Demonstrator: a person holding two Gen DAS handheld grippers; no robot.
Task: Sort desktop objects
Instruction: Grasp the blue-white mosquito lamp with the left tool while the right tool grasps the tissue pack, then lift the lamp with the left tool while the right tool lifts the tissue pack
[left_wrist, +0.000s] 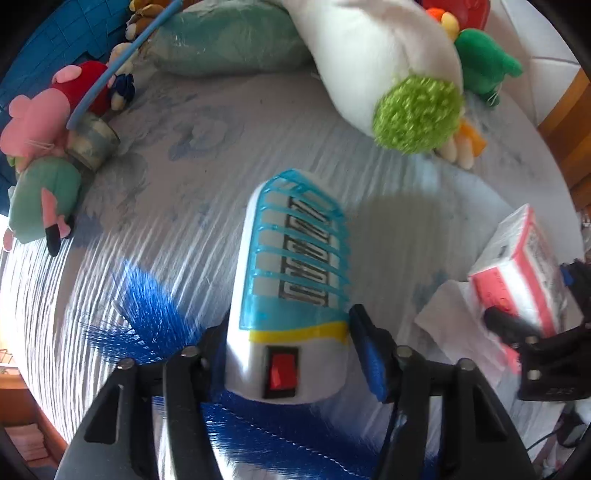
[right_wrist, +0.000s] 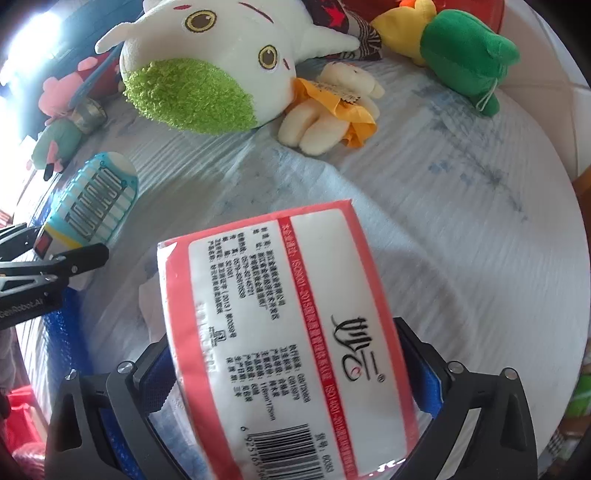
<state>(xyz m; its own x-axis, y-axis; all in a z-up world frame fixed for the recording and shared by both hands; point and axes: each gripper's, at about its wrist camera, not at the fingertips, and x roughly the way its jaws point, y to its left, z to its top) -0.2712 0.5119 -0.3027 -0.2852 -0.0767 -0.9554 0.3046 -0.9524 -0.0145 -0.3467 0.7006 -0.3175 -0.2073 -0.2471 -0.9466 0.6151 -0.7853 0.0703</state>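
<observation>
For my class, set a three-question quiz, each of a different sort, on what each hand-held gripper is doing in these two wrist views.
1. True or false: the left hand-held gripper grips a plug-in mosquito killer lamp with a red rocker switch.
2. Multiple choice: the right hand-held gripper grips A) the green frog plush B) the pink-edged tissue pack C) the metal cup.
3. Fill in: the big white plush has a patch of ____ fuzz.

Key: 1 true; 2 B; 3 green.
</observation>
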